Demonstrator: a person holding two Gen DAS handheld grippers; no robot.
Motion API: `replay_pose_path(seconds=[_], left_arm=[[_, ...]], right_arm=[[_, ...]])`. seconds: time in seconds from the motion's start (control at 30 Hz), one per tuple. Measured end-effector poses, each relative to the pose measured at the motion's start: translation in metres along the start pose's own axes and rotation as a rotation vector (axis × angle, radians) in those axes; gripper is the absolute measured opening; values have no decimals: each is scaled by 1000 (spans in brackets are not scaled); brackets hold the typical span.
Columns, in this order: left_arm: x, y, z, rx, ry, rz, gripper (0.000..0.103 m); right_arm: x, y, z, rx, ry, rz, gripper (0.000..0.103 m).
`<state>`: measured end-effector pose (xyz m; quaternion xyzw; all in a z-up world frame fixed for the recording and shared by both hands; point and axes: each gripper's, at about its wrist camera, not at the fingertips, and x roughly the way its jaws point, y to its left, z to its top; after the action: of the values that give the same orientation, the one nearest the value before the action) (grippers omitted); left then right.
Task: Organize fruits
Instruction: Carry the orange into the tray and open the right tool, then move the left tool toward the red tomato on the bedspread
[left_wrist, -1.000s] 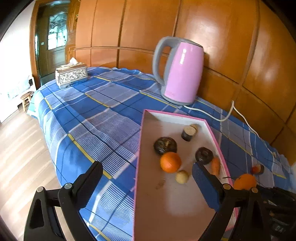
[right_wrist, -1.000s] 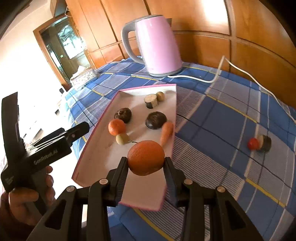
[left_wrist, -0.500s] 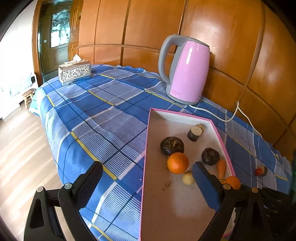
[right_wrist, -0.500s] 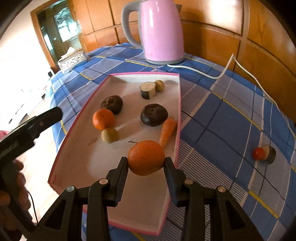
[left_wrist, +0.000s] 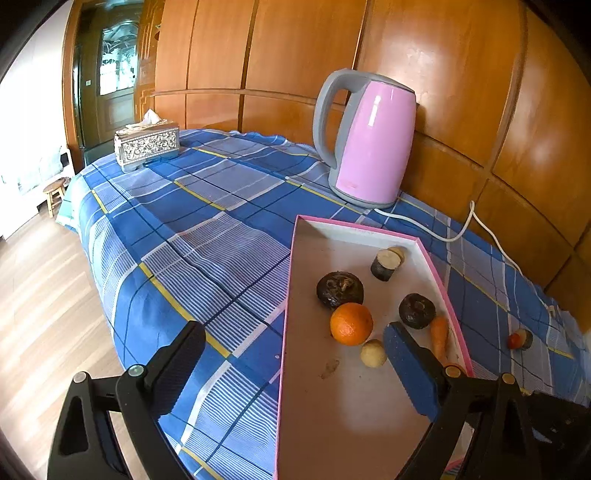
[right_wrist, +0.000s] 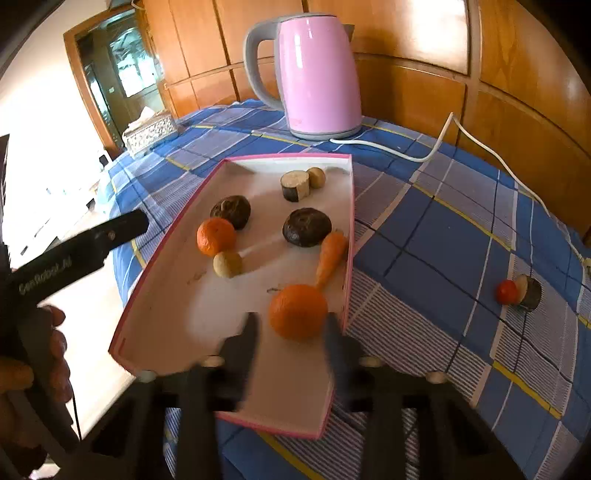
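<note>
Right wrist view: our right gripper has blurred jaws that are closing, with the orange between them. We see a sliver of gap at one finger, so we read no firm hold; the fruit looks set down on the tray floor by its right wall, just short of the carrot, probably to group it with the other orange. Our left gripper hangs wide apart and empty across the tray's left rim, likely on standby, while a tomato waits outside on the cloth.
</note>
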<state>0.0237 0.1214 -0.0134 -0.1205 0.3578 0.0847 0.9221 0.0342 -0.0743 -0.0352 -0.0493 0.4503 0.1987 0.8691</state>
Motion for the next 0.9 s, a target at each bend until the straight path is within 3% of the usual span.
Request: replay_pose_path(seconds=[0.07,0.23,0.43,0.6,0.9], left_arm=[[-1,-1,0,3,-4,0,97],[-3,-4,-2,9,-4,-7,97],[-3,-10,-6,24,5,-23,97],[-5,-19,-11,46,4,-40,97],[-9,-33,-19,83,6,-76,97]], right_arm=[[3,1,-2,-7,17,6,20],[18,0,2,-11,41,-8,20],[15,-6,9,26,8,-28,20],[11,-5,1,59,7,-16,26],[-16,-12,-7,118,-81,-133,36]])
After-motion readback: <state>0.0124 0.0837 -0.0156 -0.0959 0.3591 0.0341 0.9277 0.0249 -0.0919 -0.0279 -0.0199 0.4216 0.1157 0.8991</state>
